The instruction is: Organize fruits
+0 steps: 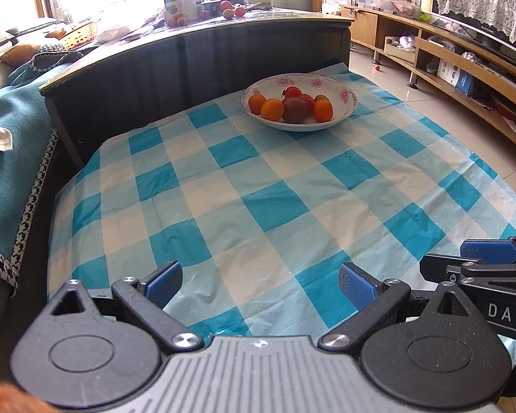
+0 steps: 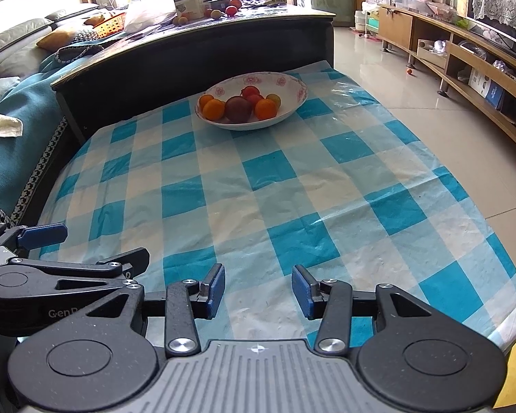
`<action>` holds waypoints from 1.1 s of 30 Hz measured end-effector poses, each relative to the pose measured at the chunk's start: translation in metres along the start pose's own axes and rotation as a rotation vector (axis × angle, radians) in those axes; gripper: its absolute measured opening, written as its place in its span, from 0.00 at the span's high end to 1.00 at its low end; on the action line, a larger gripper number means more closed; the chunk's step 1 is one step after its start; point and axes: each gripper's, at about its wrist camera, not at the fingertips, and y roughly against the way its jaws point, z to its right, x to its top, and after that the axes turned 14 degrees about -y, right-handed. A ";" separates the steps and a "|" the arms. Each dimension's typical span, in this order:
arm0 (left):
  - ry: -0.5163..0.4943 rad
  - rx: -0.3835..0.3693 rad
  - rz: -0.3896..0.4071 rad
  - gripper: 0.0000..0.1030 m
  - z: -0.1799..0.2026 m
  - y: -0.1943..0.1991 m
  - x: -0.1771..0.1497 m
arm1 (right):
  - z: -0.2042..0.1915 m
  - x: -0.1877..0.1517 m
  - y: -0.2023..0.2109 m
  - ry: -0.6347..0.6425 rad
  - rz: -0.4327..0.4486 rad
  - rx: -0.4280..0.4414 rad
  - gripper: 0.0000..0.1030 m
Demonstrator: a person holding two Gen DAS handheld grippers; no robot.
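A white floral bowl (image 1: 347,101) stands at the far end of the blue checked tablecloth (image 1: 258,189). It holds several fruits: orange ones (image 1: 272,109), a dark purple one (image 1: 295,109) and red ones (image 1: 294,92). The bowl also shows in the right wrist view (image 2: 297,89) with the same fruits (image 2: 238,108). My left gripper (image 1: 259,285) is open and empty above the near edge of the cloth. My right gripper (image 2: 258,290) is open and empty beside it, also far from the bowl. Each gripper shows at the edge of the other's view.
A dark raised counter (image 1: 196,58) stands behind the bowl with loose fruit (image 1: 227,9), a tin (image 1: 179,3) and clutter on top. A teal-covered sofa (image 1: 13,158) is on the left. Tiled floor (image 2: 388,69) and a wooden TV cabinet (image 2: 471,69) are on the right.
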 end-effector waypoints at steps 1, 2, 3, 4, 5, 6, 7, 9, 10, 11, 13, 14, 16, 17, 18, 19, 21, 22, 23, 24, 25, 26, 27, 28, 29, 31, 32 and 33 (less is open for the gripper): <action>-0.001 0.001 -0.001 0.00 0.000 0.000 0.000 | 0.000 0.000 0.000 0.000 -0.001 0.000 0.62; -0.002 0.002 -0.003 0.00 0.000 -0.001 0.000 | 0.000 0.000 -0.001 0.000 -0.003 -0.001 0.62; -0.001 0.002 -0.005 0.00 0.001 -0.001 0.000 | 0.000 0.000 -0.001 0.000 -0.004 -0.001 0.62; -0.001 0.002 -0.006 0.00 0.001 -0.001 0.000 | 0.000 -0.001 -0.001 0.000 -0.006 -0.001 0.62; 0.000 0.001 -0.007 0.00 0.000 -0.001 -0.001 | 0.000 0.000 -0.002 0.000 -0.008 -0.001 0.62; 0.000 0.001 -0.009 0.00 0.000 -0.001 -0.001 | 0.000 0.000 -0.002 0.000 -0.009 -0.002 0.62; 0.001 0.001 -0.010 0.00 0.000 -0.001 -0.001 | 0.000 -0.001 -0.002 0.000 -0.010 -0.002 0.62; 0.002 0.001 -0.013 0.00 0.000 -0.002 -0.002 | 0.000 -0.001 -0.003 0.001 -0.012 -0.002 0.62; 0.002 0.001 -0.014 0.00 0.001 -0.002 -0.002 | 0.000 -0.001 -0.003 0.002 -0.014 -0.003 0.62; 0.001 0.002 -0.015 0.00 0.001 -0.002 -0.002 | 0.000 -0.001 -0.003 0.002 -0.015 -0.004 0.62; 0.001 0.002 -0.017 0.00 0.001 -0.002 -0.003 | 0.000 -0.002 -0.003 0.004 -0.017 -0.005 0.62; 0.001 0.002 -0.018 0.00 0.001 -0.002 -0.003 | 0.000 -0.001 -0.003 0.003 -0.017 -0.005 0.62; 0.000 0.003 -0.018 0.00 0.001 -0.002 -0.003 | 0.000 -0.002 -0.003 0.003 -0.018 -0.005 0.62; 0.000 0.003 -0.018 0.00 0.001 -0.002 -0.003 | 0.000 -0.002 -0.004 0.004 -0.019 -0.005 0.62; 0.000 0.003 -0.018 0.00 0.001 -0.002 -0.003 | 0.000 -0.002 -0.004 0.004 -0.019 -0.005 0.62; 0.000 0.004 -0.019 0.00 0.001 -0.002 -0.003 | 0.000 -0.002 -0.004 0.005 -0.021 -0.006 0.62; -0.001 0.005 -0.022 0.00 0.001 -0.003 -0.005 | 0.000 -0.003 -0.005 0.006 -0.024 -0.007 0.62; 0.000 0.005 -0.023 0.00 0.001 -0.003 -0.005 | 0.000 -0.003 -0.005 0.007 -0.025 -0.008 0.62; 0.001 0.006 -0.023 0.00 0.001 -0.002 -0.005 | 0.000 -0.003 -0.005 0.008 -0.026 -0.008 0.62; 0.001 0.007 -0.024 0.00 0.002 -0.002 -0.005 | 0.000 -0.003 -0.005 0.009 -0.027 -0.009 0.62; 0.001 0.007 -0.023 0.00 0.001 -0.002 -0.006 | 0.000 -0.003 -0.005 0.009 -0.028 -0.009 0.62; 0.000 0.006 -0.024 0.00 0.001 -0.002 -0.006 | 0.000 -0.003 -0.005 0.009 -0.027 -0.009 0.62; 0.001 0.006 -0.024 0.00 0.002 -0.002 -0.006 | 0.000 -0.004 -0.005 0.009 -0.028 -0.009 0.62; 0.000 0.006 -0.024 0.00 0.002 -0.002 -0.006 | 0.000 -0.003 -0.005 0.009 -0.027 -0.009 0.62; 0.000 0.006 -0.025 0.00 0.002 -0.002 -0.005 | 0.000 -0.003 -0.005 0.009 -0.028 -0.009 0.62; 0.000 0.007 -0.024 0.00 0.002 -0.002 -0.005 | 0.000 -0.003 -0.005 0.009 -0.029 -0.009 0.62; 0.000 0.007 -0.024 0.00 0.002 -0.002 -0.005 | 0.000 -0.003 -0.005 0.010 -0.029 -0.009 0.62; 0.000 0.007 -0.024 0.00 0.002 -0.002 -0.005 | 0.000 -0.004 -0.005 0.010 -0.029 -0.010 0.62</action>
